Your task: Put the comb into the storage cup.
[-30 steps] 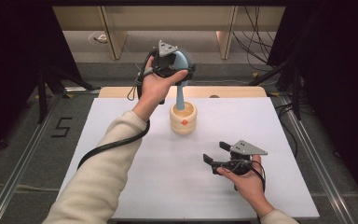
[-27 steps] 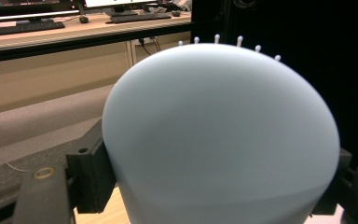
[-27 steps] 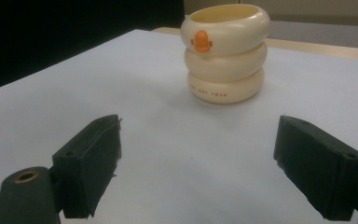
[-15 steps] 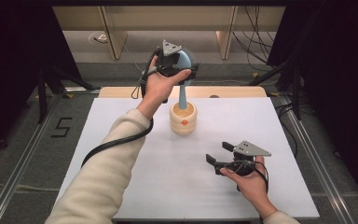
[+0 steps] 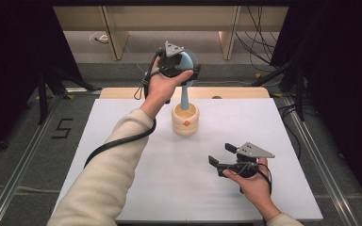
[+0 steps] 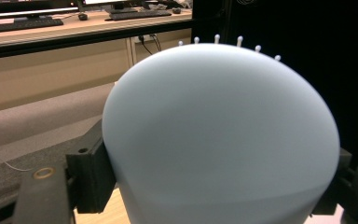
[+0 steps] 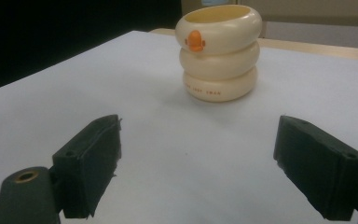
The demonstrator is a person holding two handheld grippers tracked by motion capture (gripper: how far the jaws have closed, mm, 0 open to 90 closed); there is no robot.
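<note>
R gripper [image 5: 219,160] sits nearest the person, low over the white table [image 5: 122,188], this side of the cream cup [image 5: 185,119] and to its right, well apart from it. Jaws spread wide w/ nothing between them; in the right gripper view they frame bare table, w/ the cup [image 7: 219,51] straight ahead. Prob parked there on standby, lined up so it could steady the cup if needed.

The cup, a stack of three rounded rings w/ an orange mark [image 5: 187,123] on the front, stands upright near mid-table. It's the holder, so it makes sense it's left central & reachable from both sides.

Above the cup: light-blue hairbrush [image 5: 187,70], handle pointing down into the cup's mouth; can't tell if the tip touches the bottom. Upright bc that's the only way the handle goes in or out of a narrow cup.

L gripper [image 5: 181,70] is up above the cup, on its far side, jaws clamped across the brush head – wide grip bc the head is wide. In the left gripper view the smooth back of the head [image 6: 219,140] sits between both pads, bristle tips [image 6: 216,36] peeking over the top edge. Gripping the head keeps the handle free.
</note>
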